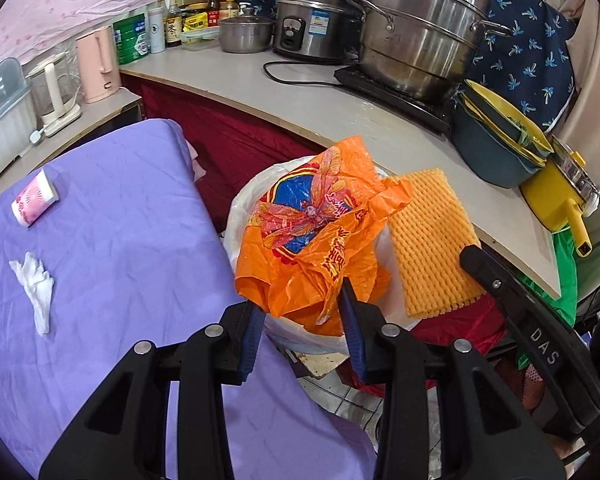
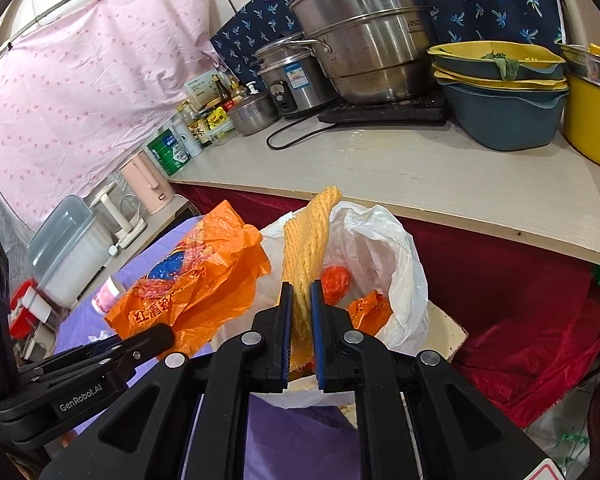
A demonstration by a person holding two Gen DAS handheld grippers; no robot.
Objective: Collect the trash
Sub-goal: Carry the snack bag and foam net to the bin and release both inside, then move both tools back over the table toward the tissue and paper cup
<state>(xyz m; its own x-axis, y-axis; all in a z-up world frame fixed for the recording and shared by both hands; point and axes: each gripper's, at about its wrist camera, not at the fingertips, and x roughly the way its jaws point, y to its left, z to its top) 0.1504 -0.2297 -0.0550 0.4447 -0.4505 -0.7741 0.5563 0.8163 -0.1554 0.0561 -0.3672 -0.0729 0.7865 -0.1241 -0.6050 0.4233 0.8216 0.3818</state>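
The bin (image 2: 400, 264) stands between the bed (image 1: 120, 220) on its left and the counter (image 1: 340, 120) behind it. The plastic bag (image 1: 312, 232) hangs over the bin, the foam net (image 1: 432, 240) just right of it. A tissue (image 1: 34, 288) and cup (image 1: 34, 198) lie on the bed. Pots (image 1: 420, 32) stand on the counter.

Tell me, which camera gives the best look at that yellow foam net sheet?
The left wrist view: there the yellow foam net faces the camera flat, so its ribbed mesh shows whole, beside the orange plastic bag. The right wrist view shows it only edge-on, a narrow strip clamped in the right hand-held gripper over the white bin bag.
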